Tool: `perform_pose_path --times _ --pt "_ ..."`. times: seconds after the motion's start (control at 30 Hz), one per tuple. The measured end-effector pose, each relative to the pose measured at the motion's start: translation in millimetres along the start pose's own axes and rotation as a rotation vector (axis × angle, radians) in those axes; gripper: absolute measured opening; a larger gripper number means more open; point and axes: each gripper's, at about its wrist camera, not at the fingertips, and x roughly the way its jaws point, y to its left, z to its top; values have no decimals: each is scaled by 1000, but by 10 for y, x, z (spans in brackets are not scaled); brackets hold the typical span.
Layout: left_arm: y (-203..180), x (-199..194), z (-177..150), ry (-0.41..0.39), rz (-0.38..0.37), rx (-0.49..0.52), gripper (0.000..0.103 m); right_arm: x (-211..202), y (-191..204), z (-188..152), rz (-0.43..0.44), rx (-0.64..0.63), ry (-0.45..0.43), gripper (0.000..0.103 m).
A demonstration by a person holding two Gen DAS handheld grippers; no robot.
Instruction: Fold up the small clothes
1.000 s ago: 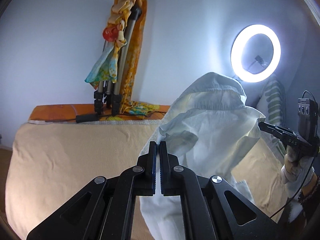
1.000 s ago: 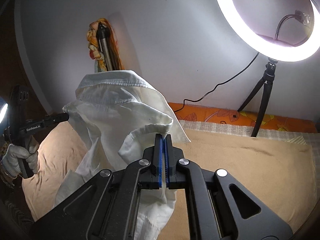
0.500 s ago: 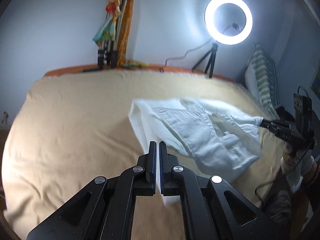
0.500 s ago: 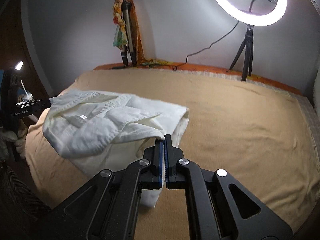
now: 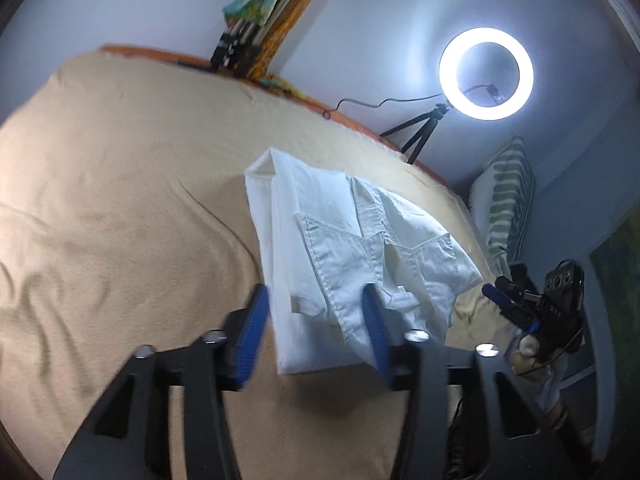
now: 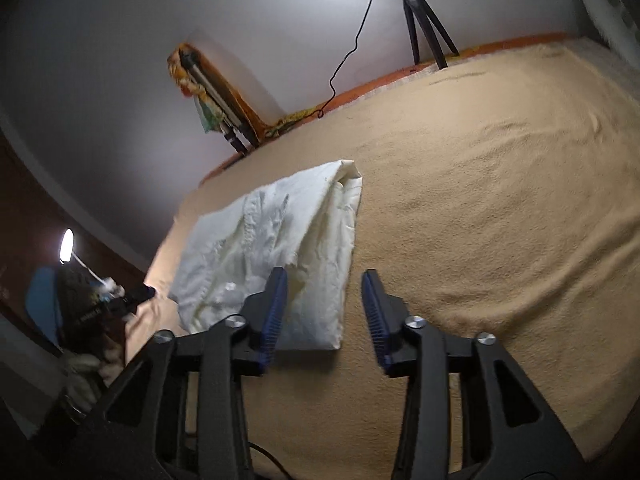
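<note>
Both grippers just let go, so the white shirt (image 5: pixel 352 248) dropped from mid-air onto the tan bed (image 5: pixel 120 200), lying lengthwise away from the left gripper (image 5: pixel 316 332), whose spread fingers straddle its near hem, while the right gripper (image 6: pixel 324 312) gapes empty beside its right edge.

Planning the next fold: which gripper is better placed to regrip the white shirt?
Left, probably. The open left gripper frames the white shirt; the right gripper sits off its corner.

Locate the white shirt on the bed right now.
In both wrist views the white shirt lies on the tan blanket, just beyond both grippers' open jaws.
</note>
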Motion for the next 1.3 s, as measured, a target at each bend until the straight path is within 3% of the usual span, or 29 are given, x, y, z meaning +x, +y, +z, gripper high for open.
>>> perform_pose_path --times 0.13,0.17,0.2,0.23,0.33,0.47,0.53,0.77,0.87,0.97,1.03,1.1,1.2,1.3 --pt "128 255 6 36 -69 -120 47 301 -45 66 42 86 40 47" --pt "143 302 5 36 -89 -139 28 407 -52 73 42 98 65 46" --pt "145 334 17 38 -90 -142 14 479 -56 69 46 106 79 34" --pt "137 367 25 48 -82 -139 2 550 -56 64 57 112 95 14" --pt "103 349 39 55 -81 -125 3 601 -9 50 53 112 94 5" --pt "52 105 -8 58 -127 -118 2 345 -24 15 148 186 80 4" --pt "48 26 -54 55 -103 -80 2 242 -53 -63 183 208 74 4" --pt "307 287 -204 110 43 -42 2 585 -198 -422 29 185 153 4" --pt "284 247 -212 112 97 -5 2 597 -109 -392 -7 110 168 4" --pt "243 34 -101 65 109 2 4 447 102 -308 -91 -46 188 7" --pt "196 -98 -8 6 112 12 8 285 209 -206 -155 -127 146 18" --pt "73 -164 96 -47 127 61 9 132 302 -69 -154 -184 84 18" --pt "-119 -35 254 -55 148 125 15 183 496 200 -138 -256 32 18" --pt "-234 201 390 -58 149 133 18 480 713 395 -164 -351 34 18"
